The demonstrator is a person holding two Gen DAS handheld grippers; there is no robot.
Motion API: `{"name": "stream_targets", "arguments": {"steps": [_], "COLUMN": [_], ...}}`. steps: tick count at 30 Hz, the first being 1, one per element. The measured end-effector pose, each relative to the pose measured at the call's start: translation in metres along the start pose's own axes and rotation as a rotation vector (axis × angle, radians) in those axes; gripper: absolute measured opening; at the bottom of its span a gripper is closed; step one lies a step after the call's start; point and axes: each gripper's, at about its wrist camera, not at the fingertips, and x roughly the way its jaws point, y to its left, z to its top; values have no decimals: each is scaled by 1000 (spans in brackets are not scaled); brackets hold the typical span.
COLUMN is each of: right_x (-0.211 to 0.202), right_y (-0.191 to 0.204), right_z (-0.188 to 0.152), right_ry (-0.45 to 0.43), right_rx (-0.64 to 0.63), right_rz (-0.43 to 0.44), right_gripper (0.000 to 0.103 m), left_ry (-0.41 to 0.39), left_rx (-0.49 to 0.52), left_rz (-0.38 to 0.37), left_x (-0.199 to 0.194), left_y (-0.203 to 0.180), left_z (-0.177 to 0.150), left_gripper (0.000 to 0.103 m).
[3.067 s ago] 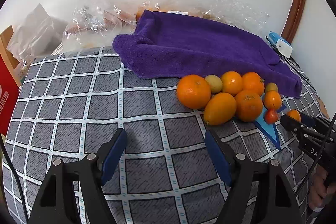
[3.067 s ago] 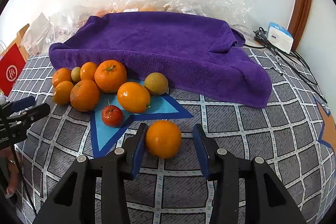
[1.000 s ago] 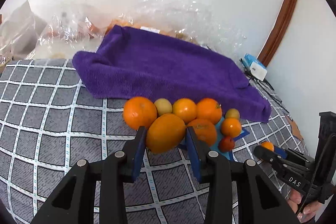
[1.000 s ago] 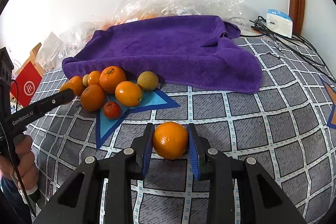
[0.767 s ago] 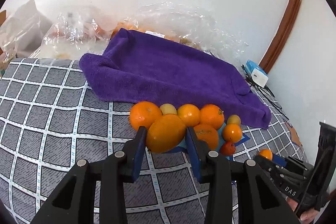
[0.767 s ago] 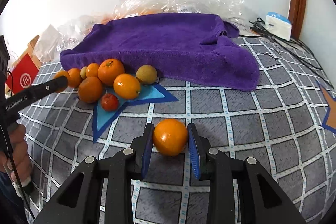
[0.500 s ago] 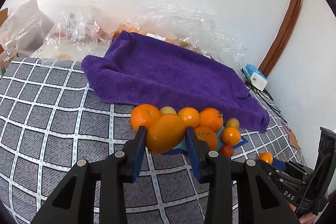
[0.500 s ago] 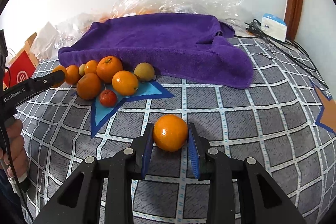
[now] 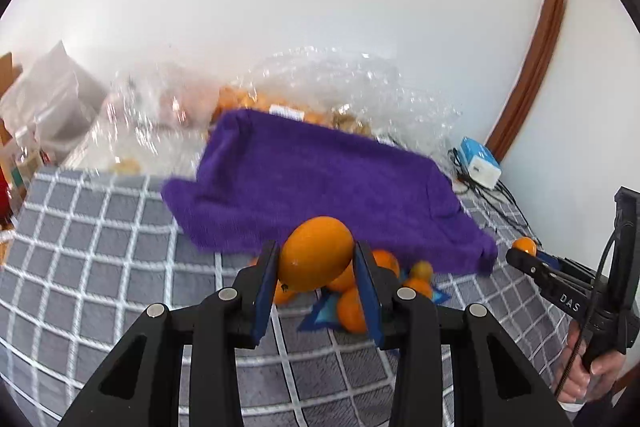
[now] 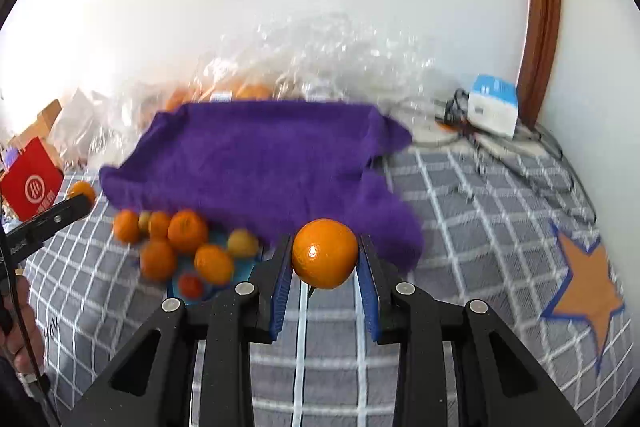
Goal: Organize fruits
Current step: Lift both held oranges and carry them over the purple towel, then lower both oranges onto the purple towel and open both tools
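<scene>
The left gripper is pinching an oval orange fruit between its blue pads, and the fruit hangs clear above the checked cloth rather than resting on it. Just behind and below it, partly hidden by the fingers, the pile of fruit sits on a blue star patch on the cloth.

The right gripper is clamped on a round orange, its pads pressed against both sides, and this one too is up off the cloth. To its left, near the front edge of the towel, the same pile shows more plainly: several oranges, a couple of small yellow-green fruits and one little red fruit, bunched together and touching.

Farther back, a purple towel lies spread across the cloth, its near edge just behind the pile. Beyond the towel, crumpled clear plastic bags with more orange fruit inside lie against the white wall. At the far right a blue and white box sits among black cables by a brown wooden frame. On the right side of the cloth there is an orange star patch. At the far left stands a red box. A person's hand grips the handle of the right gripper at the right edge of the left camera's view.
</scene>
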Motion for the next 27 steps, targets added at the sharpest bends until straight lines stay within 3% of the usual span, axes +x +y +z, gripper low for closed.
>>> {"name": "stream_targets", "arguments": {"steps": [10,15,18,27], "right_x": [19,36,51,105], "right_y": [3,6,6,13], "right_z": [79,112,124,124], "right_ry": [-57,-69,-67,-10], "right_rx": [17,19,28,15], "right_rz": [10,8,9,19], "right_gripper": [31,31,31,31], "left_ry": [-36,-38,-39,11], "left_rx": [-21,-30,-20,0], "left_rz": [82,83,57,81], "left_x": [7,23,36,90], "left_y": [4,1,-5,-8], "left_z": [74,102,111,112], "left_gripper": [36,36,36,36]}}
